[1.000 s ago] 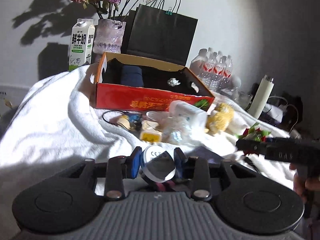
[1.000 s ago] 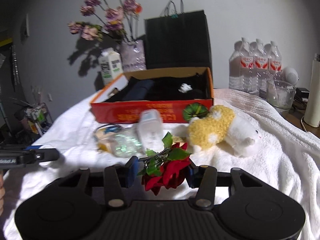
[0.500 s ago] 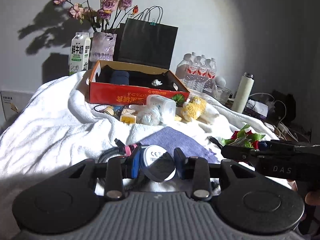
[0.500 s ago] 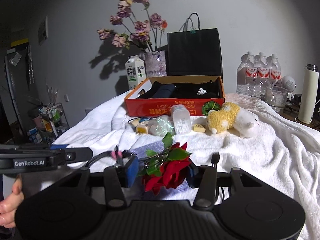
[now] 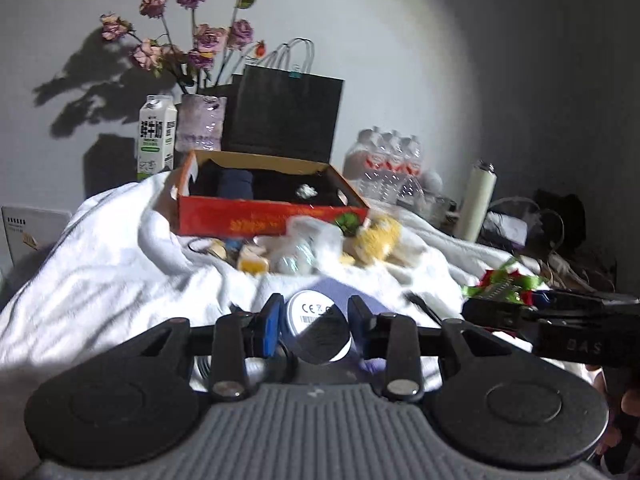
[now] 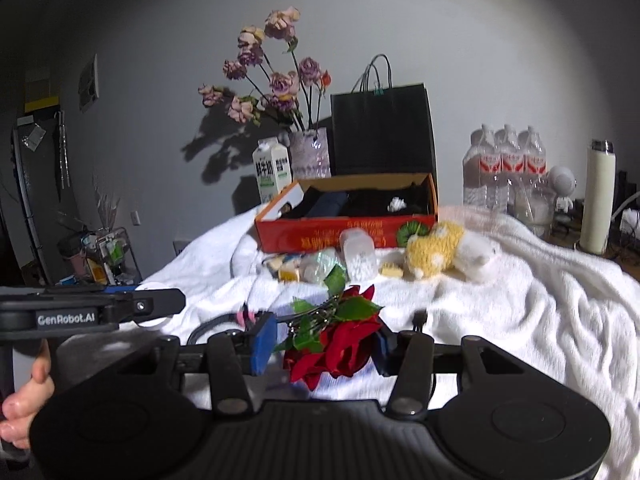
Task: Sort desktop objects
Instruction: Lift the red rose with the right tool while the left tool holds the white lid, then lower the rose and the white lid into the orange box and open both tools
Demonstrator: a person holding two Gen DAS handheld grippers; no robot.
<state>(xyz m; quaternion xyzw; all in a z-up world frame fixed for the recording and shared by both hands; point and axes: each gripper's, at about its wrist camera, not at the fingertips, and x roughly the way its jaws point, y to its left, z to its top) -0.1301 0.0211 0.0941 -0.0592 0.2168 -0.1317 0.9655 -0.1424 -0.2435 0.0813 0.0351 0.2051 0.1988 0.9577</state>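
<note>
Left wrist view, your left hand-held gripper (image 5: 316, 320): clenched on a round white puck-like device (image 5: 318, 330); its flat face shows a "CE" mark and a small barcode, and a dark cable runs off beneath it.
Left wrist view, your right hand-held gripper (image 5: 506, 294): seen side-on at the right edge, letters "DAS" on its black body; red and green of the artificial rose (image 5: 502, 282) show at its tip.
Left wrist view, worktop (image 5: 100, 272): covered by a fluffy white blanket, sunlit in stripes.
Left wrist view, red cardboard box (image 5: 264, 218): open, dark cloth items inside; its printing is blurred.
Left wrist view, milk carton (image 5: 156, 138): white and green, Chinese characters, behind the box beside a ribbed glass vase of faded roses (image 5: 200, 128).
Right wrist view, right hand-held gripper (image 6: 324, 342): grasping the artificial rose (image 6: 340, 344), red fabric petals and green leaves between blue pads.
Right wrist view, left hand-held gripper (image 6: 160, 302): reads "GenRobot.AI"; your fingers (image 6: 28, 404) show below it.
Right wrist view only: yellow-and-white plush toy (image 6: 444, 250), clear lidded jar (image 6: 358, 254), bottled water pack (image 6: 504, 168), cream flask (image 6: 598, 196), a cluttered shelf at far left.
Both views: black paper bag (image 6: 382, 132) with a green clip on its handles.
</note>
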